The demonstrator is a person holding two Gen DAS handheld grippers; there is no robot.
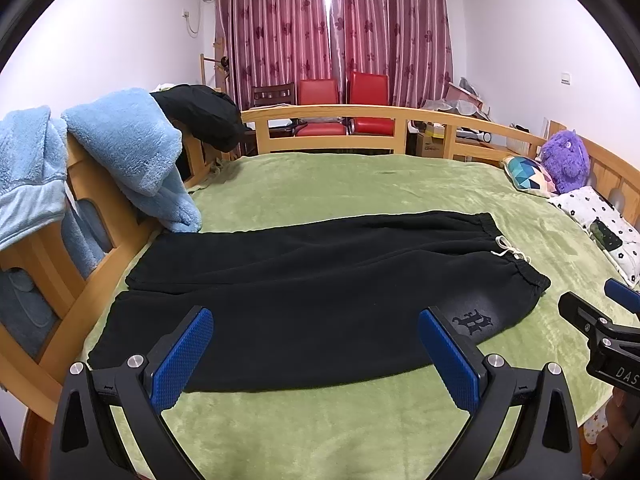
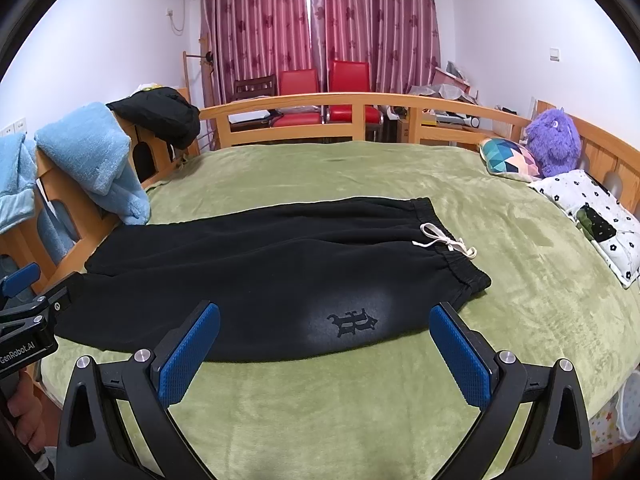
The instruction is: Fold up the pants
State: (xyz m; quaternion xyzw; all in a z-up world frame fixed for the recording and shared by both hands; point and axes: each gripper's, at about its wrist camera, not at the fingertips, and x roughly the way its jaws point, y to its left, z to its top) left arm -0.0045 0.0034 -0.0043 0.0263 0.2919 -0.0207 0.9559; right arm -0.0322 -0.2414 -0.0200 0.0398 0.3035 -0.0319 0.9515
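Black sweatpants [image 1: 312, 292] lie flat on the green bed cover [image 1: 360, 188], legs to the left, waistband with a white drawstring [image 1: 508, 250] to the right. A dark logo [image 1: 474, 320] is near the waist. My left gripper [image 1: 316, 340] is open and empty, hovering at the pants' near edge. In the right wrist view the pants [image 2: 260, 276] and drawstring [image 2: 444, 240] show again; my right gripper [image 2: 326, 340] is open and empty over the near edge by the logo [image 2: 352, 322]. The right gripper also shows in the left wrist view [image 1: 600, 320].
A wooden bed rail [image 1: 360, 116] surrounds the bed. Blue fleece blankets [image 1: 132, 152] and a black garment [image 1: 204, 116] hang on the left rail. A purple plush [image 1: 566, 160] and pillows [image 1: 528, 176] sit at the right. Red chairs [image 1: 344, 96] stand behind.
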